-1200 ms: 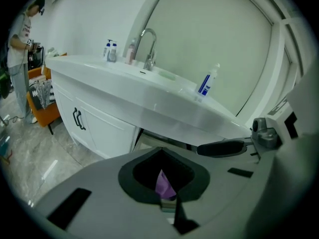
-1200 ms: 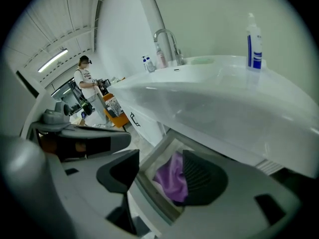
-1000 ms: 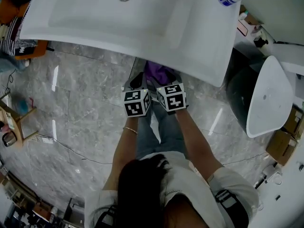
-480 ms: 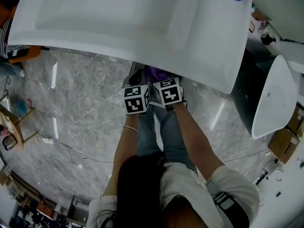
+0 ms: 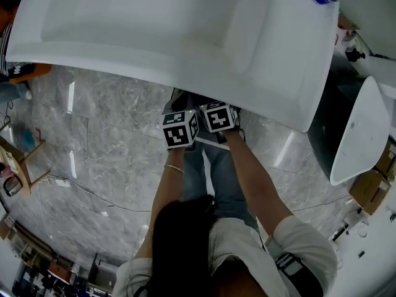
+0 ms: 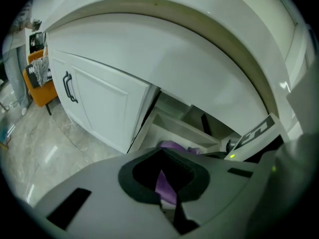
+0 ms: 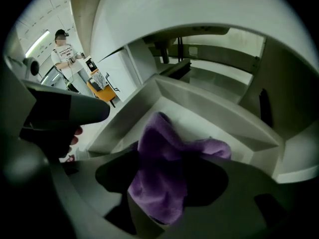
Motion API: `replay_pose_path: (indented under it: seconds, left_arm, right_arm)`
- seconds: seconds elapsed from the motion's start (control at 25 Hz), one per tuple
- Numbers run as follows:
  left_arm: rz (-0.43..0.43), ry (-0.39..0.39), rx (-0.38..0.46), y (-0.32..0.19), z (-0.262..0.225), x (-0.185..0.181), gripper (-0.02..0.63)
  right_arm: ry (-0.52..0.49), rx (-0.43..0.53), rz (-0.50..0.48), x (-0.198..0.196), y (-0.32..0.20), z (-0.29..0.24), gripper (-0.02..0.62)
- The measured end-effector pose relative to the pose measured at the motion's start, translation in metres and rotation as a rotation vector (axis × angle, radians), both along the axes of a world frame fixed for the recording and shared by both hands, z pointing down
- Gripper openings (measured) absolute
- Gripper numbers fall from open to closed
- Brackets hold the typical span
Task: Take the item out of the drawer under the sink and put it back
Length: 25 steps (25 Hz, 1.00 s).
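While under the sink [image 5: 185, 42] edge, left gripper [image 6: 167, 199] and right gripper [image 7: 155, 210] both tight on cloth [image 7: 164, 158] over drawer [image 7: 199, 111].

Fuzzy purple cloth [image 7: 159, 183], glossy wht sink [image 5: 185, 36], polished marble floor [image 5: 105, 141], matt wht drawer [image 7: 209, 108]

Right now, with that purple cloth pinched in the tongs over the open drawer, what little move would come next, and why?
Probably lower both tongs a little, so the purple cloth settles on the drawer floor, before letting go. The right tongs and left tongs both look shut on it, and it hangs over the open drawer under the sink.
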<state>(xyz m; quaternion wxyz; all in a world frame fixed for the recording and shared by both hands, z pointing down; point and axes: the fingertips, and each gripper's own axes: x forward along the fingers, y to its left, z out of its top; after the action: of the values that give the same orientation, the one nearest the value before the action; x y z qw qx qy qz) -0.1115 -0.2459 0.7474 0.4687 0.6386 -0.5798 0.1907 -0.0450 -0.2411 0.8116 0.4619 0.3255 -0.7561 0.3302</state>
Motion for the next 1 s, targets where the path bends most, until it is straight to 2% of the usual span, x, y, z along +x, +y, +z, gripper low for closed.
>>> replay_pose_path:
  seconds: [0.12,0.16,0.24,0.48,0.72,1.0]
  left_arm:
    - [0.001,0.003,0.009,-0.002,0.001,0.001,0.003]
    - [0.004,0.001,0.011,-0.003,0.002,0.001,0.003]
    - [0.004,0.005,0.013,-0.003,0.002,0.001,0.003]
    - [0.006,0.009,0.012,-0.002,0.001,0.002,0.003]
    - [-0.010,0.013,0.011,0.003,0.001,-0.006,0.003]
    - [-0.020,0.011,0.027,0.009,-0.014,-0.011,0.003]
  right_arm:
    - [0.032,-0.005,-0.021,0.000,0.000,0.010,0.279]
    - [0.060,0.004,-0.025,0.003,-0.002,0.013,0.260]
    - [0.111,0.022,-0.001,0.009,-0.007,0.015,0.154]
    - [0.127,0.009,0.014,0.013,-0.009,0.015,0.076]
    - [0.082,-0.026,0.027,0.008,-0.005,0.015,0.052]
    - [0.052,0.047,-0.003,0.006,0.005,-0.017,0.044]
